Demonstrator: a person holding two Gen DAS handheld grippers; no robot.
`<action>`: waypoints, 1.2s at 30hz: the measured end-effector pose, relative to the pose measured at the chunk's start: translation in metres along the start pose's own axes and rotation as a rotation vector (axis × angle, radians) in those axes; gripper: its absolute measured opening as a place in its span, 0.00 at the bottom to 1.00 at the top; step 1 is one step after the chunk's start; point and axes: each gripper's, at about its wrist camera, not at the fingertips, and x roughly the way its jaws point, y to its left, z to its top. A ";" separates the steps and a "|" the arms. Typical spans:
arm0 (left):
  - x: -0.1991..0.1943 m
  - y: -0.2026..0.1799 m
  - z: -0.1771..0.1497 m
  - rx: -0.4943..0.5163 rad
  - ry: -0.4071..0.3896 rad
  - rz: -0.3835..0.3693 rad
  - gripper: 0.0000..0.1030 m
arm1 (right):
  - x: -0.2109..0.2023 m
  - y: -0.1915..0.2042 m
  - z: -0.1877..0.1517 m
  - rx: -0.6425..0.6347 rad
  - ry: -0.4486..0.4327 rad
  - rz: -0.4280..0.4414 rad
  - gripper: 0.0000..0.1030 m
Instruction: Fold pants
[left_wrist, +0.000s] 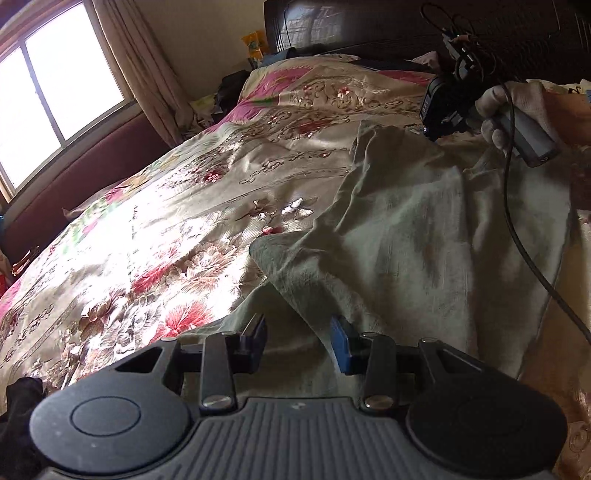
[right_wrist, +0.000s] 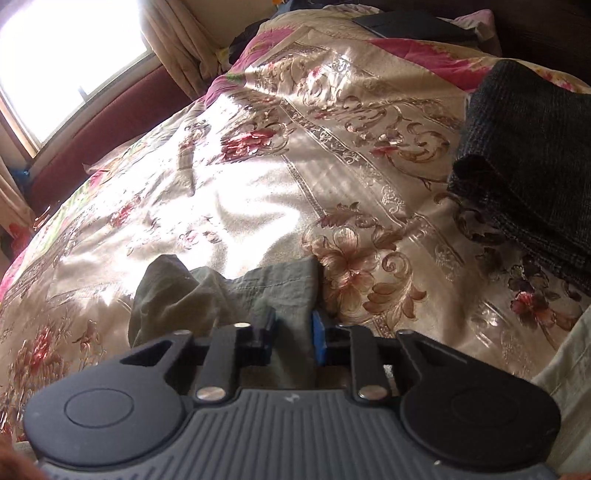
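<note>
Below, on the floral bedspread, grey-green pants spread out, folded edge running from 9 to 12 o'clock in the left wrist view. Left tool open wide, fingers apart over the near hem, fabric passing between but not pinched. Right tool narrowed on a bunched edge of the pants, cloth pressed between the black pad and the blue one. Seen from the left, right tool held in a gloved hand at 1 o'clock, cable trailing down across the fabric. Bare bedspread open from 9 to 12 o'clock toward the window. Dark folded garment at 2 o'clock in the right view, well apart from the pants. Headboard closing off the far side.
</note>
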 end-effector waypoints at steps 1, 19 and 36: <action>0.000 -0.002 0.002 0.012 0.000 0.000 0.51 | -0.003 -0.003 0.002 0.023 -0.001 0.028 0.03; 0.002 -0.044 0.032 0.096 -0.059 -0.075 0.52 | -0.211 -0.077 -0.031 0.162 -0.346 0.060 0.03; 0.007 -0.078 0.031 0.181 -0.014 -0.113 0.52 | -0.162 -0.137 -0.057 0.372 -0.134 0.019 0.09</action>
